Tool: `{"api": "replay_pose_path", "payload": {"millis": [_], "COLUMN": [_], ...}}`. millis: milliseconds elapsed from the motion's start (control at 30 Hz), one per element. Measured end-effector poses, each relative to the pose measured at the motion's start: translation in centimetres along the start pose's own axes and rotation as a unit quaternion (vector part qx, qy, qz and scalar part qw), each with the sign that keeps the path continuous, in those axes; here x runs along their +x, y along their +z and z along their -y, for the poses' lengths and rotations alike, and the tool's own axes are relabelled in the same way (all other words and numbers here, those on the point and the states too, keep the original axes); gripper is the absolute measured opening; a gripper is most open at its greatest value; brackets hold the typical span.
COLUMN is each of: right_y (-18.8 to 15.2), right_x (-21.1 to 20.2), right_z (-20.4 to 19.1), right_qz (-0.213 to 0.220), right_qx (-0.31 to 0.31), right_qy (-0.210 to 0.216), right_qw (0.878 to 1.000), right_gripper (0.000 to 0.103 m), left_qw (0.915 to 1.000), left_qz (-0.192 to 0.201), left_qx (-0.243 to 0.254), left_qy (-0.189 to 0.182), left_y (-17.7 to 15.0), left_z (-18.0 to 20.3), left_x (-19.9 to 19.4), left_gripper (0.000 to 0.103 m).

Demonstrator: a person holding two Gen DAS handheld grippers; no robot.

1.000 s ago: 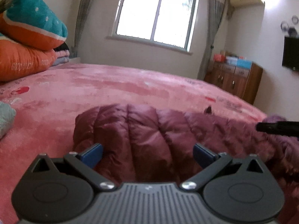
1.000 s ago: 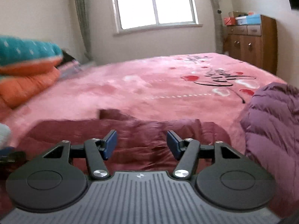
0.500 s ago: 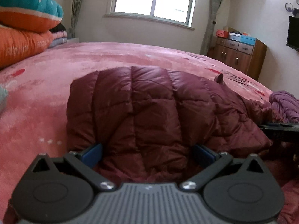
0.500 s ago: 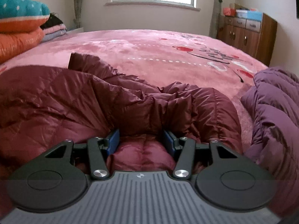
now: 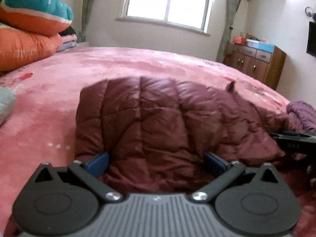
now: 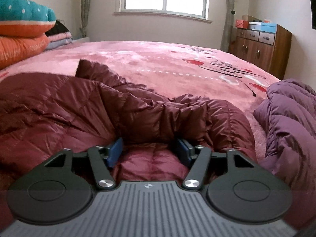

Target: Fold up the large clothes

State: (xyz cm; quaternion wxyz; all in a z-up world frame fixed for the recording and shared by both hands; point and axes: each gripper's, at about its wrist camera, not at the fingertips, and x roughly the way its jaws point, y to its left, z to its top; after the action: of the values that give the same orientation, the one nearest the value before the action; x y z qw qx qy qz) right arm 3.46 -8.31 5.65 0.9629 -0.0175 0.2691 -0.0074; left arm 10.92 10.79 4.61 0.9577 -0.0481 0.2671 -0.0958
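A dark red quilted down jacket (image 5: 158, 122) lies bunched on the pink bed; it also shows in the right wrist view (image 6: 83, 106). My left gripper (image 5: 156, 163) is open, its blue pads wide apart on either side of a bulge of the jacket's near edge. My right gripper (image 6: 149, 152) is open, its pads either side of a fold near the jacket's right end. The right gripper's black tip shows at the right edge of the left wrist view (image 5: 294, 138).
A purple down jacket (image 6: 288, 118) lies at the right on the bed (image 6: 158, 59). Stacked orange and teal quilts (image 5: 29, 29) stand at the left. A wooden cabinet (image 6: 262, 47) stands by the far wall. A pale green cloth (image 5: 6, 104) lies at the left.
Both grippers dropped low and came in against the red jacket a second ago. Since half a second ago the left view has drawn back slightly; the right has barely moved.
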Motion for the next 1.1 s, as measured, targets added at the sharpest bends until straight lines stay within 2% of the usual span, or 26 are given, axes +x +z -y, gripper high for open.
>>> {"api": "replay_pose_path", "payload": {"millis": [33,67,200,333,533,767,1100], "right_y": [0.2,0.4,0.5,-0.7,-4.3,-6.9,-8.4], "right_x": [-0.5,-1.4,-6.1,-10.4,-16.0,-21.5,-26.0], "right_z": [0.2,0.3,0.7,1.7,3.0,2.6,1.0], "right_qz": [-0.004,-0.002,0.020,0.006,-0.012,-0.008,-0.009], "right_qx": [0.007,0.016,0.026,0.054,0.100,0.090,0.077], "right_qy": [-0.001,-0.001,-0.007,0.005,0.006,0.014,0.049], "right_qw": [1.000,1.000,0.999,0.998,0.995,0.996,0.996], "right_gripper": [0.091,0.103,0.103,0.103,0.103,0.103,0.103], "left_qw": [1.0000,0.9998,0.9996,0.9999,0.9998,0.9984,0.9962], "left_qz": [0.004,0.008,0.014,0.002,-0.014,-0.018,0.015], "left_qx": [0.007,0.014,0.023,0.015,0.014,0.031,0.039], "left_qy": [0.003,0.006,-0.001,-0.007,0.001,0.043,0.077], "left_y": [0.0,0.0,-0.3,-1.2,-2.9,-4.0,-4.2], "left_z": [0.5,0.9,1.9,2.6,3.3,5.0,7.2], "left_x": [-0.7,-1.4,-3.7,-6.3,-11.6,-17.3,-23.8], "left_gripper": [0.101,0.101,0.101,0.102,0.102,0.102,0.102]}}
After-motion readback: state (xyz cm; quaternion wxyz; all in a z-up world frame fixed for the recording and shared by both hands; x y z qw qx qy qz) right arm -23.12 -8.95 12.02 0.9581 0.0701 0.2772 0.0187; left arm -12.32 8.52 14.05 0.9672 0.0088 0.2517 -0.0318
